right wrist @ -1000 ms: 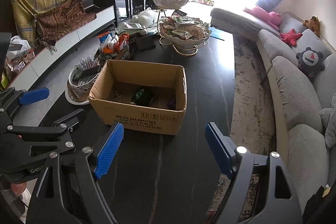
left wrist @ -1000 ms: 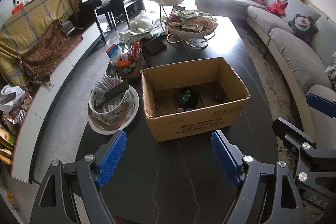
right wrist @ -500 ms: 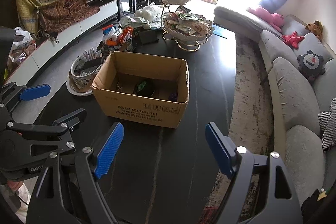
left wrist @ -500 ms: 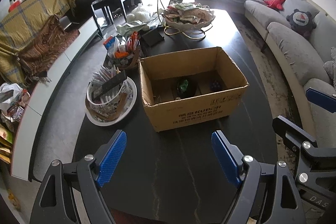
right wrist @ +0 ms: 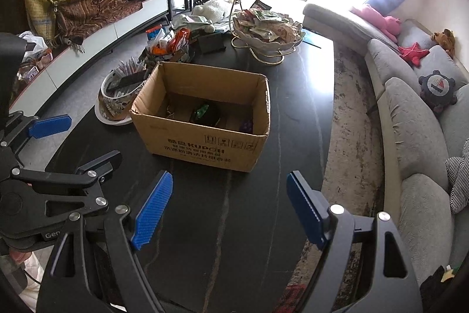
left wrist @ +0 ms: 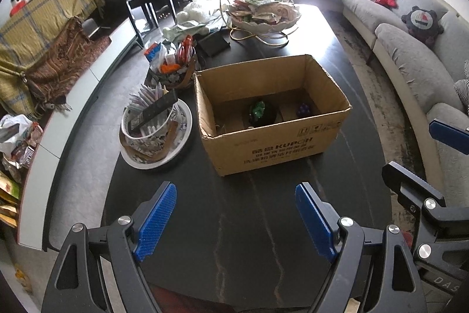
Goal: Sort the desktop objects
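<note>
An open cardboard box (left wrist: 272, 143) (right wrist: 205, 145) stands on the dark table (left wrist: 234, 239) (right wrist: 222, 225). Inside it lie a dark object with green on it (left wrist: 259, 110) (right wrist: 203, 113) and a small purple thing (left wrist: 304, 109) (right wrist: 247, 125). My left gripper (left wrist: 234, 219) is open and empty, held above the table's near end, well short of the box. My right gripper (right wrist: 228, 210) is open and empty beside it, also short of the box. Each gripper shows at the edge of the other's view.
Left of the box a white bowl of sachets with a black remote (left wrist: 152, 119) sits on a plate. Behind it is a basket of snacks (left wrist: 173, 63), a black wallet (left wrist: 212, 44) and a tiered fruit stand (left wrist: 263, 16). A grey sofa (left wrist: 410, 55) runs along the right.
Both grippers have drawn back and risen from the box, so the box looks smaller and farther. Both stay open and empty.
</note>
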Tool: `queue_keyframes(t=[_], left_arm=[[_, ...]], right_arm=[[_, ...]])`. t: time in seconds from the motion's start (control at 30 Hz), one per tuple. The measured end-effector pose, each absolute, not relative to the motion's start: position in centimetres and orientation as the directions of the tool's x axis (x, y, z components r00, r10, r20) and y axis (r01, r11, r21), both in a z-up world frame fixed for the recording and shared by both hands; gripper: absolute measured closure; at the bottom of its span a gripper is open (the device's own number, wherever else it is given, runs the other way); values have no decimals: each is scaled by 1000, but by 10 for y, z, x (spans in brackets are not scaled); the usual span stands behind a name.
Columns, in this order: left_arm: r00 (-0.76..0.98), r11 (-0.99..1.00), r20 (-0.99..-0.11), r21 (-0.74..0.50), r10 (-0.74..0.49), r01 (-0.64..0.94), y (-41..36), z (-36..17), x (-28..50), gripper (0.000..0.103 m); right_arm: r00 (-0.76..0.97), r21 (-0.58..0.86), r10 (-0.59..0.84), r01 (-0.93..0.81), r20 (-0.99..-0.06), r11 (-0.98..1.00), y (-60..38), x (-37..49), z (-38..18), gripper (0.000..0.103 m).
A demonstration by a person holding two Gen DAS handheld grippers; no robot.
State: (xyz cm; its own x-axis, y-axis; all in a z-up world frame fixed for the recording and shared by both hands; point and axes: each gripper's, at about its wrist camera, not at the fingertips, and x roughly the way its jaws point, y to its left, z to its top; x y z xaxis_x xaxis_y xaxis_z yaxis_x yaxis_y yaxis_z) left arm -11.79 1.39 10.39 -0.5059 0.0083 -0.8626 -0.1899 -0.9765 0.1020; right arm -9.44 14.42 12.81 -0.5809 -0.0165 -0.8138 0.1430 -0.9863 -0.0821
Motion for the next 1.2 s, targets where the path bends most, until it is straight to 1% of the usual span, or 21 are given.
queue_keyframes(t=[0.37, 0.57, 0.83, 1.1, 1.2], left_arm=[[-527, -972, -850, 138, -18, -190, 15, 103, -118, 22], [-523, -974, -852, 119, 0, -194, 14, 105, -120, 22], [-538, -971, -843, 136, -10, -195, 15, 104, -119, 22], [-523, -974, -852, 95, 27, -205, 13, 103, -119, 23], [-522, -973, -853, 99, 25, -208, 14, 102, -118, 23]], right_arm=[[-573, -85, -16, 149, -820, -985, 143, -97, 126, 25], [-576, -78, -22, 148, -817, -986, 144, -97, 127, 25], [-573, -82, -19, 151, -819, -985, 144, -99, 126, 25], [-575, -76, -21, 144, -818, -987, 144, -101, 126, 25], [-577, -77, -18, 139, -817, -987, 145, -101, 127, 25]])
